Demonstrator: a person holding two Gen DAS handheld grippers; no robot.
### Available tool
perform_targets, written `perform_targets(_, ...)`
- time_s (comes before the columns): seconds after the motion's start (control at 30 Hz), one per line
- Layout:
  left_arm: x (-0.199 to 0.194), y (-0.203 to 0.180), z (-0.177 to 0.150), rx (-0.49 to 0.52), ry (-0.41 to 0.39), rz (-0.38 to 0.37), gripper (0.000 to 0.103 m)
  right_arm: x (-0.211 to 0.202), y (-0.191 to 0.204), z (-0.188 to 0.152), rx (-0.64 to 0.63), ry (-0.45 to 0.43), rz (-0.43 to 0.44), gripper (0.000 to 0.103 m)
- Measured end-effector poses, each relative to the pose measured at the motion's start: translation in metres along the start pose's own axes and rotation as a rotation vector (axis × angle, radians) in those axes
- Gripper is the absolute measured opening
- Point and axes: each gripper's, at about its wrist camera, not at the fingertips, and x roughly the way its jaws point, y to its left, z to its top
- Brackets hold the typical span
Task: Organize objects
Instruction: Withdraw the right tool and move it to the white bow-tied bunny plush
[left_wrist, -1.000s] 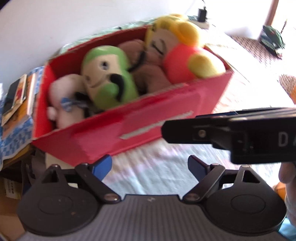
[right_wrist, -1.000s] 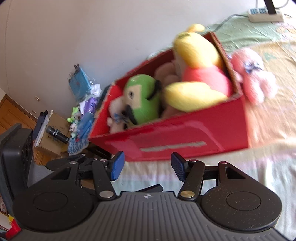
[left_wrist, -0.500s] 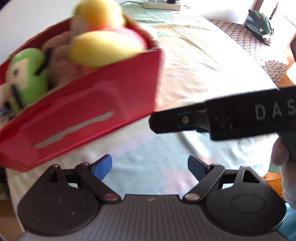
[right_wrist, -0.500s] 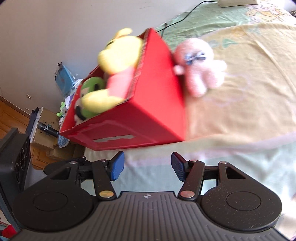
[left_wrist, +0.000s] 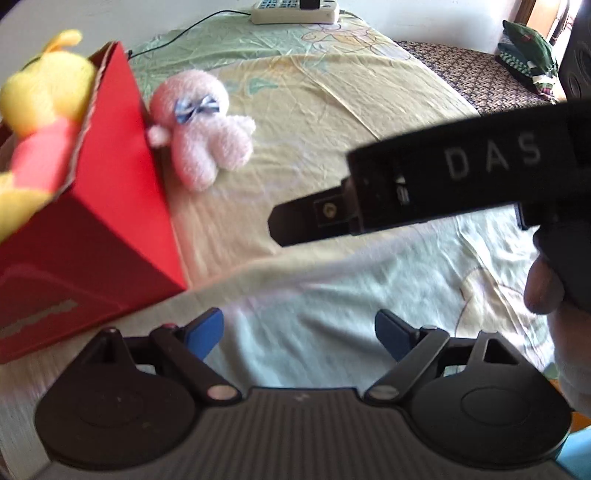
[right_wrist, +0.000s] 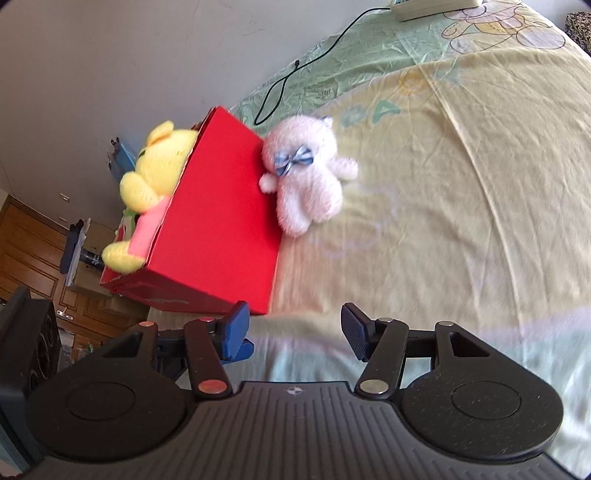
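While the pink plush (right_wrist: 308, 181) lies on the bed (right_wrist: 461, 192) outside the red box (right_wrist: 218, 221), it looks like the one toy left to put away; it leans against the box's outer side wall, ahead and a bit left of the right gripper (right_wrist: 295, 328), with a blue bow on its neck. From the left gripper (left_wrist: 297, 330) it sits ahead and left, just right of the box. Yellow plush (right_wrist: 151, 184) in a pink shirt already fills the near end of the box, sticking above the rim. Both grippers are spread apart and hold nothing, low over the sheet, near each other; the right one's body crosses the left view at upper right, with the person's hand (left_wrist: 546, 288) on its handle.

Likely step: reach for the pink plush. To do it well, go in with the right gripper, which is lined up closer; come from the side away from the box so one finger doesn't jam on the cardboard. Pinch the torso or head, not a thin arm, since soft fur compresses and can slip. Lift clear of the rim before moving over. The box looks crowded, so aim for whatever gap is behind the yellow plush; I can't see the interior. Power strip (left_wrist: 295, 9) and cord (right_wrist: 295, 70) at far end of bed, well out of the way.
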Motion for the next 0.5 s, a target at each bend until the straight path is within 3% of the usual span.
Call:
perform_targets(0.33,0.026,-0.017,0.023,0.015,-0.046,0.068,0.088,0.029,-0.040,0.046,0.031,-0.028,0.094,0.058)
perform_targets(0.5,0.030,-0.008,0.029,-0.010,-0.076,0.055,0.088,0.056,-0.049,0.067,0.054,-0.007,0.145,0.054)
